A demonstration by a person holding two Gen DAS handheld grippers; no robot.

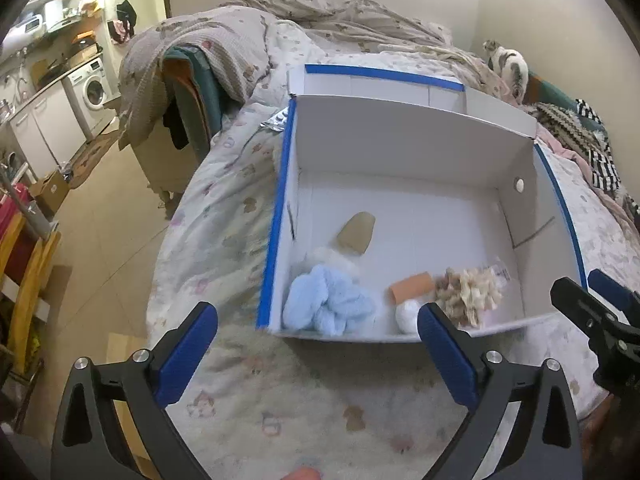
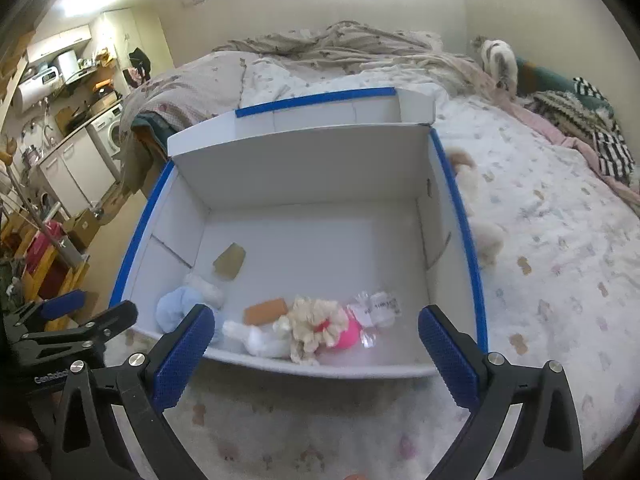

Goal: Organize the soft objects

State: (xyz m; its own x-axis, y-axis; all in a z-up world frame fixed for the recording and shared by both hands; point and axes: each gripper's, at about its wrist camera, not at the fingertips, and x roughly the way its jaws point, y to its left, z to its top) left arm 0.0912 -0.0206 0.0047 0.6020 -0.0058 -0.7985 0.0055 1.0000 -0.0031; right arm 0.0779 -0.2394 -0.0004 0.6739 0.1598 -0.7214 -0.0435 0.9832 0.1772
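- White box (image 1: 400,148) with blue-taped rim sits open on the bed (image 1: 224,216), flaps up.
- Inside, along the near wall: light blue cloth (image 1: 326,306) in the left corner, orange roll (image 1: 412,286), white ball (image 1: 408,316), beige frilly toy (image 2: 316,322) with pink beneath, clear packet (image 2: 378,308).
- Tan piece (image 1: 356,232) lies farther back, apart.
- Left gripper (image 1: 318,354) spread wide, holding nothing, just before the box.
- Right gripper (image 2: 316,354) likewise released, empty.
- Cream plush (image 2: 480,216) lies outside, against the box's right wall.
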